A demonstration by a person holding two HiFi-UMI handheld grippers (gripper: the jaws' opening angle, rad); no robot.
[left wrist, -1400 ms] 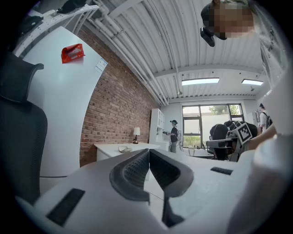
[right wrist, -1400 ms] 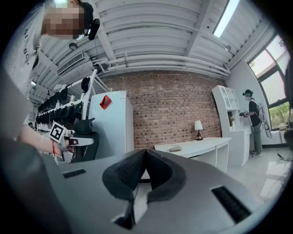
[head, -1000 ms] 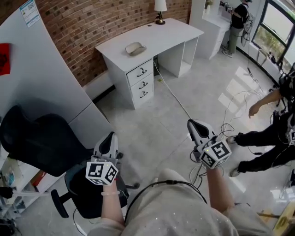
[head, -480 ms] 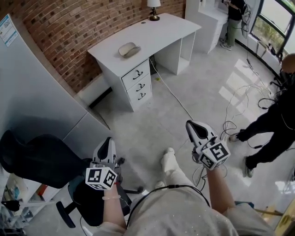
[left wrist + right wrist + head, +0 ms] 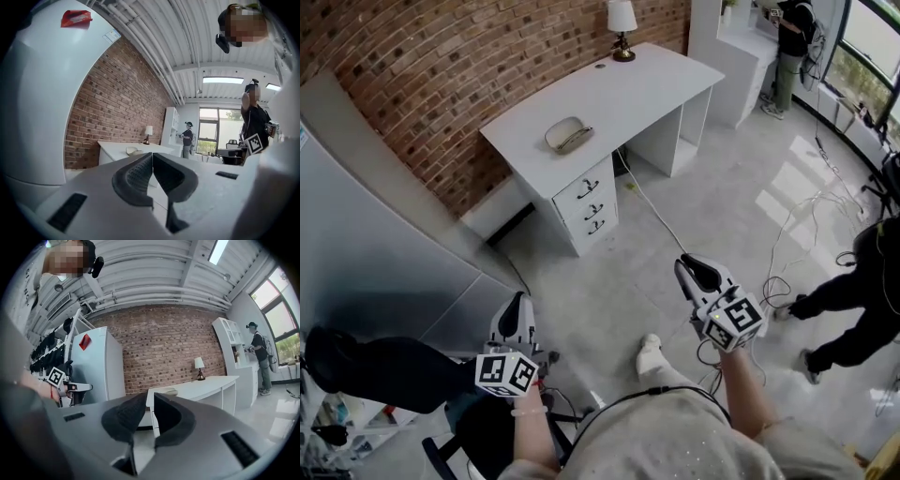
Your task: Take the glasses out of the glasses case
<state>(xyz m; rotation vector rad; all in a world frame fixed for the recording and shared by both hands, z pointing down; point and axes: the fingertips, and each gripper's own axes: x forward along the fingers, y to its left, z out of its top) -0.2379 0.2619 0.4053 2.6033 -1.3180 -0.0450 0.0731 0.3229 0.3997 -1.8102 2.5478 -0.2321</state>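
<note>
over the floor (image 5: pixel 609 272), nearer the desk (image 5: pixel 609 98) now: left gripper (image 5: pixel 517 300) fingers (image 5: pixel 138 176) together, right gripper (image 5: pixel 686 267) fingers opening, empty.

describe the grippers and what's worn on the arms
The left gripper and right gripper are white tapered shells with dark ribbed pads. Each carries a white cube with black square markers. The right's jaws are opening on nothing. No sleeves reach the forearms; a thin band circles the left wrist. A black cable crosses the pale top.
</note>
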